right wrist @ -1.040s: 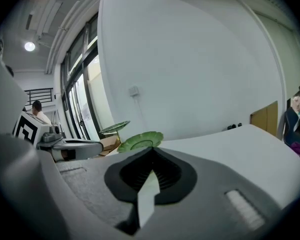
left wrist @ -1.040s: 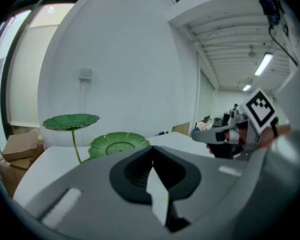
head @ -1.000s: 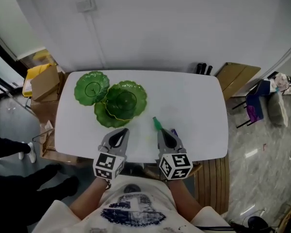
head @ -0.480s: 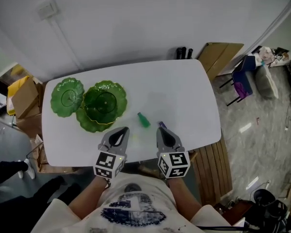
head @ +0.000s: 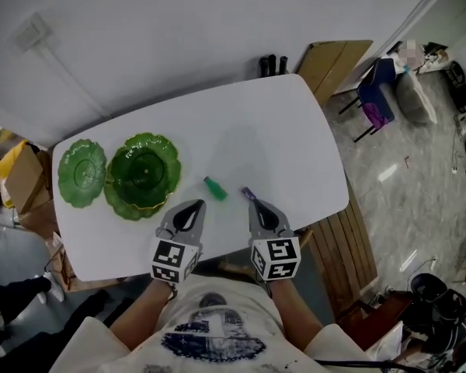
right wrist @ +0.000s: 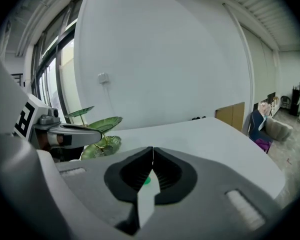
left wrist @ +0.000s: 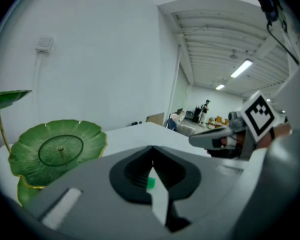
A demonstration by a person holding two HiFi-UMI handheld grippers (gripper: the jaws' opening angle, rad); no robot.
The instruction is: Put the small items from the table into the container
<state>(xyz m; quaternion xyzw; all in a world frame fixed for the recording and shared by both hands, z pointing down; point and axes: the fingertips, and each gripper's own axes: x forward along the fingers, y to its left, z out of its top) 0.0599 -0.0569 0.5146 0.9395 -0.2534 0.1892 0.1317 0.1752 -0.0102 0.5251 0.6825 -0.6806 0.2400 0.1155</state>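
Note:
A small green item (head: 214, 188) and a smaller purple item (head: 248, 193) lie on the white table (head: 279, 138) near its front edge. The green item (left wrist: 150, 183) also shows through the jaw window in the left gripper view, and likewise the green item (right wrist: 147, 181) in the right gripper view. My left gripper (head: 197, 203) is shut and empty, just short of the green item. My right gripper (head: 254, 203) is shut and empty, its tip close beside the purple item. A tiered green leaf-shaped dish (head: 144, 173) stands at the table's left.
A flat green plate (head: 81, 172) sits left of the tiered dish. Cardboard boxes (head: 19, 177) stand beyond the table's left end, a wooden board (head: 334, 61) and a chair (head: 373, 95) to the right. A wall runs behind the table.
Both grippers have come forward and lower over the table's front edge toward the two small items. The head view has swung, so the table sits further left. Both stay shut.

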